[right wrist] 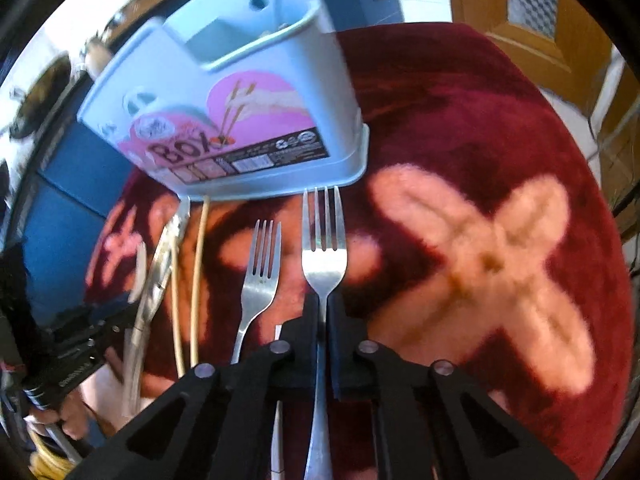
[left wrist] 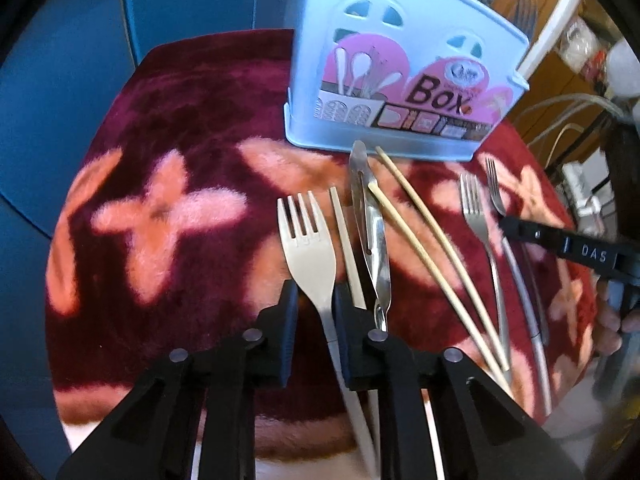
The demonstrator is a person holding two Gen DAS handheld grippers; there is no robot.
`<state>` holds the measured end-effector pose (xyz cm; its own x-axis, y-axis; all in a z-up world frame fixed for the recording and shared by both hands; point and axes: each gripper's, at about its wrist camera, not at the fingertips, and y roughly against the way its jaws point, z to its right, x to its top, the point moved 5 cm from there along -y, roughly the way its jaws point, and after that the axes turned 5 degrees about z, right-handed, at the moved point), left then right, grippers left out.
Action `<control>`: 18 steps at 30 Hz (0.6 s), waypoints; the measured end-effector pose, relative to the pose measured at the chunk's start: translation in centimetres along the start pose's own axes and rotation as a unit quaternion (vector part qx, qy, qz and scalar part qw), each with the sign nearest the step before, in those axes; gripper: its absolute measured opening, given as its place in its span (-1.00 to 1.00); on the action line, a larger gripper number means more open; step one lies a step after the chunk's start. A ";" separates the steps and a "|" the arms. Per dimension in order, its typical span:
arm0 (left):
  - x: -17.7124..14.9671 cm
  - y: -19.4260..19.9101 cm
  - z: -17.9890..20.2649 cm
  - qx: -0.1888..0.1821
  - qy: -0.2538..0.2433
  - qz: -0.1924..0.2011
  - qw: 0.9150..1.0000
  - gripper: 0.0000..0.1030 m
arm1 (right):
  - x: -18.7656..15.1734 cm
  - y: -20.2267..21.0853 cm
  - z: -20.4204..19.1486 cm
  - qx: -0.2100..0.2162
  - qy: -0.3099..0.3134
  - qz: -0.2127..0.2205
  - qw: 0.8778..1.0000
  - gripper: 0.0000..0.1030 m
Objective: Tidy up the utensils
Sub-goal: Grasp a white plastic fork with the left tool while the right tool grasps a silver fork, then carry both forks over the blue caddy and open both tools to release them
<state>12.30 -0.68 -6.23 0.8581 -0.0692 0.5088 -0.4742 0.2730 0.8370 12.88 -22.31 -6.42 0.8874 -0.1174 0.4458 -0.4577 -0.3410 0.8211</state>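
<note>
A light-blue utensil box (left wrist: pixel 400 80) stands at the back of the dark red flowered cloth (left wrist: pixel 160 120); it also shows in the right wrist view (right wrist: pixel 240 120). My left gripper (left wrist: pixel 314 300) straddles the neck of a beige plastic fork (left wrist: pixel 308 248), jaws a little apart around it. Beside it lie a beige stick (left wrist: pixel 346 240), metal tongs (left wrist: pixel 370 232) and two chopsticks (left wrist: pixel 424 248). My right gripper (right wrist: pixel 323 312) is shut on a metal fork (right wrist: pixel 324 248). A second metal fork (right wrist: pixel 260 276) lies to its left.
The cloth-covered round table ends near a blue wall (left wrist: pixel 80 40) on the left. A wooden door (right wrist: pixel 520 8) is behind on the right. Cables and clutter (left wrist: pixel 580 120) sit off the table's right side. The right gripper shows in the left wrist view (left wrist: pixel 568 252).
</note>
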 end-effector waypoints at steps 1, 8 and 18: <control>0.0 0.2 -0.2 -0.009 0.009 0.005 1.000 -0.72 | -0.1 0.4 0.3 0.006 -0.006 0.007 1.000 -0.89; -0.3 2.6 0.0 -0.046 0.028 0.064 0.997 -0.75 | -1.1 4.4 0.2 0.058 -0.014 0.088 0.994 -0.90; 0.6 7.7 2.3 -0.063 0.010 0.168 0.984 -0.76 | -2.1 9.7 -0.5 0.087 -0.011 0.211 0.973 -0.90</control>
<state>8.72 -0.84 0.97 0.6605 0.0635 0.7481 -0.7055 0.3934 0.5895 6.58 -24.88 0.79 0.6238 -0.3005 0.7215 -0.7673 -0.4113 0.4920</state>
